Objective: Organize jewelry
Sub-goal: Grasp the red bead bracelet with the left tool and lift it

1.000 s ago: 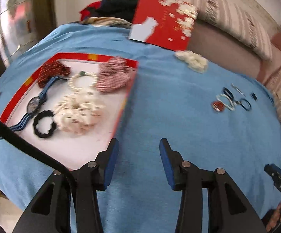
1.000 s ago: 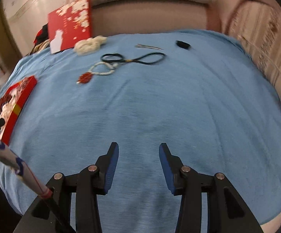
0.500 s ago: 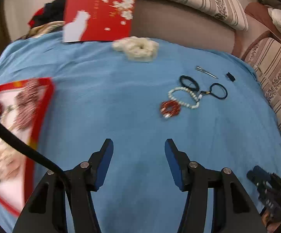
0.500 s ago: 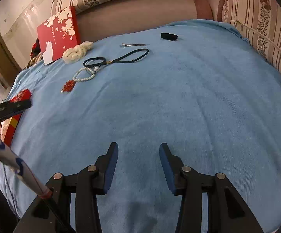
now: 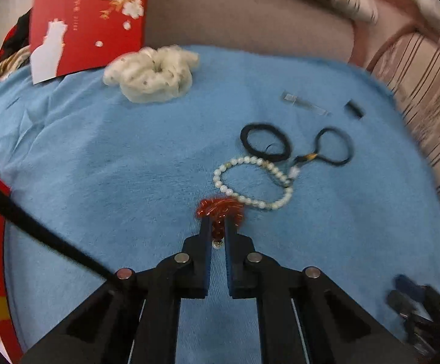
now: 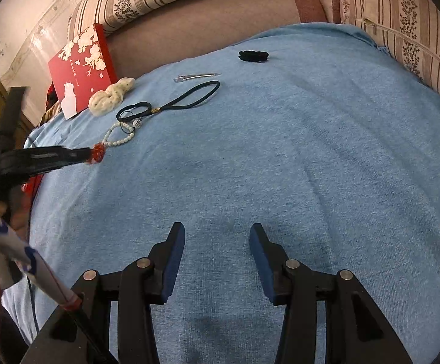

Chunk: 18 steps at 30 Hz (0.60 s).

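On the blue cloth (image 5: 98, 157) we see the left gripper (image 5: 218, 229), jaws just closed, pinching the red bead ornament (image 5: 220, 209) beside the pearl bracelet (image 5: 251, 182), while the right gripper (image 6: 216, 242) hovers half open, empty.

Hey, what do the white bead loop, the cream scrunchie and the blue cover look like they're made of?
White bead loop: glossy round beads, pearl-like, possibly plastic or glass. Cream scrunchie: soft gathered fabric, matte and ruffled. Blue cover: fuzzy, matte cloth, terry-like nap.

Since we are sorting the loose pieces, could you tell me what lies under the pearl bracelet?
Only the blue cloth shows beneath the pearl bracelet; whatever the cloth covers is hidden.
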### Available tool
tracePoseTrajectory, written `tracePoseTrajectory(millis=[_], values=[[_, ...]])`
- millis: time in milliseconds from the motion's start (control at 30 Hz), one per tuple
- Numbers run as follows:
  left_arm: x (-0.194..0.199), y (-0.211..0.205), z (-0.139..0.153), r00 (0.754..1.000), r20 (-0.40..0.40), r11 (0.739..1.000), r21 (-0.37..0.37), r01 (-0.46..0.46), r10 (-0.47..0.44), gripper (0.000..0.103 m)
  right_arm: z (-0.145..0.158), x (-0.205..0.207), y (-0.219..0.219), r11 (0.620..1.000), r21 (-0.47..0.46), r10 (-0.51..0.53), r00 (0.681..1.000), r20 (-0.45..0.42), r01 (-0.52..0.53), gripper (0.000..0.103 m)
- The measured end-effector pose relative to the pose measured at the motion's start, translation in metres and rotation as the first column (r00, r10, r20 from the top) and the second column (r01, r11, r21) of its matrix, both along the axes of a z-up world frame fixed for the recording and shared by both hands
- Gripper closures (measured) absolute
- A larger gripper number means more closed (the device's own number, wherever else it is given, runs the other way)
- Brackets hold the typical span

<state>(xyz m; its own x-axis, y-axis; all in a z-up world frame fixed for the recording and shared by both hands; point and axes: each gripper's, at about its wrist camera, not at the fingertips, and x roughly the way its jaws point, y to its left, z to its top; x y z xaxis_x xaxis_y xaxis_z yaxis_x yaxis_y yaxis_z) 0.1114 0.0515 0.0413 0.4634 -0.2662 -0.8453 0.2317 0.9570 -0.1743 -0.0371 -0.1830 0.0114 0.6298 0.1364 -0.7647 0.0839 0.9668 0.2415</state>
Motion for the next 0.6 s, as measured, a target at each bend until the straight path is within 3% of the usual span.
tracePoseTrajectory(millis=[67, 167, 367, 433, 600], values=[[-0.018, 0.018, 0.014, 1.000, 0.001, 0.998, -0.069, -0.003, 0.003, 0.096, -0.001, 0.000, 0.000, 1.000, 0.001, 0.002, 1.000, 0.003, -0.002, 0.055], [-0.050, 0.047, 0.026, 1.000, 0.015, 0.995, -0.100, -0.013, 0.014, 0.096, -0.001, -0.001, 0.002, 1.000, -0.007, 0.001, 1.000, 0.004, -0.001, 0.055], [-0.069, 0.103, -0.011, 0.990, -0.083, 0.987, -0.101, -0.126, 0.118, 0.096, 0.005, 0.006, 0.015, 1.000, -0.003, 0.027, 1.000, -0.013, -0.027, 0.054], [-0.068, 0.119, -0.019, 0.982, -0.111, 0.974, -0.150, -0.169, 0.154, 0.096, 0.011, 0.011, 0.025, 0.998, -0.021, 0.051, 0.999, -0.008, -0.051, 0.054], [-0.072, 0.131, -0.016, 0.987, -0.071, 0.961, -0.230, -0.155, 0.143, 0.091, 0.027, 0.040, 0.073, 0.976, -0.114, 0.184, 0.983, -0.001, -0.183, 0.054]])
